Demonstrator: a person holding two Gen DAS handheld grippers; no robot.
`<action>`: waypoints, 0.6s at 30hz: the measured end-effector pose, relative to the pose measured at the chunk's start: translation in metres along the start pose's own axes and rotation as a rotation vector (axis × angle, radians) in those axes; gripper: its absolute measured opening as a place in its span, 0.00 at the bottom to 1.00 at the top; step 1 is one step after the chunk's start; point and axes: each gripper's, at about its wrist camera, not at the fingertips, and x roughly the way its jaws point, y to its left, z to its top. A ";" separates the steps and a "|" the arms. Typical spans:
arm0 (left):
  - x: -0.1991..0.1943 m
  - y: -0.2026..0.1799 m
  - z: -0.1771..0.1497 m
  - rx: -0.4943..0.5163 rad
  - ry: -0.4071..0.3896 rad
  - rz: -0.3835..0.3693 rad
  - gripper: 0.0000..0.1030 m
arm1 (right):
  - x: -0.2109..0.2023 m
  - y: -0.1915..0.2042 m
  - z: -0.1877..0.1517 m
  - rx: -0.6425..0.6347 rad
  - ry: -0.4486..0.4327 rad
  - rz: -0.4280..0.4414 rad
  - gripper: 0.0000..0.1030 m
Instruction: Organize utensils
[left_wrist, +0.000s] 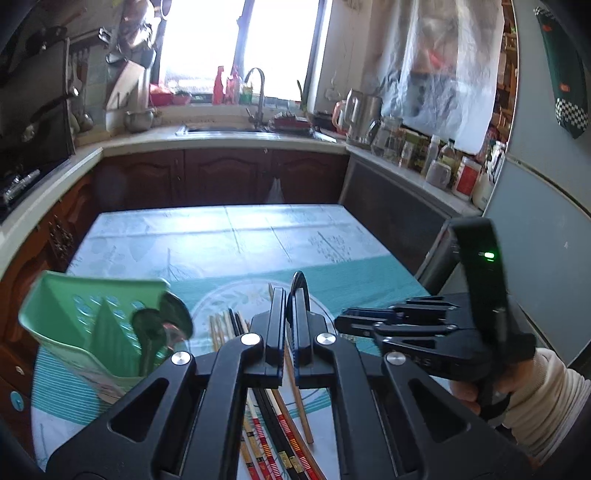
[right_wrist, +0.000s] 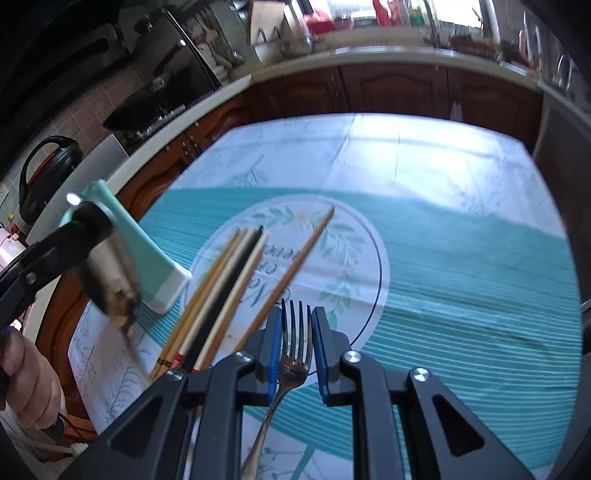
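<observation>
Sorting is at the pickup step: right claw (right_wrist: 294, 345) stands apart around the fork (right_wrist: 291, 360) beside the chopsticks (right_wrist: 221, 291) and must close, while left claw (left_wrist: 287, 325), clamped on a spoon (left_wrist: 300, 291), needs the green basket (left_wrist: 85, 325).

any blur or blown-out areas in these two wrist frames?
Left wrist view: the window is blown out white, and the green holder is slightly soft. Right wrist view: heavy motion blur on the spoon at left and on the chopsticks; the fork stays sharp.
</observation>
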 end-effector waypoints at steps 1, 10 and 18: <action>-0.009 0.001 0.004 0.001 -0.019 0.010 0.01 | -0.010 0.005 0.001 -0.010 -0.028 -0.011 0.15; -0.081 0.013 0.043 0.042 -0.151 0.167 0.01 | -0.068 0.048 0.014 -0.093 -0.224 -0.082 0.02; -0.138 0.047 0.086 0.050 -0.272 0.348 0.01 | -0.107 0.086 0.037 -0.124 -0.408 -0.125 0.02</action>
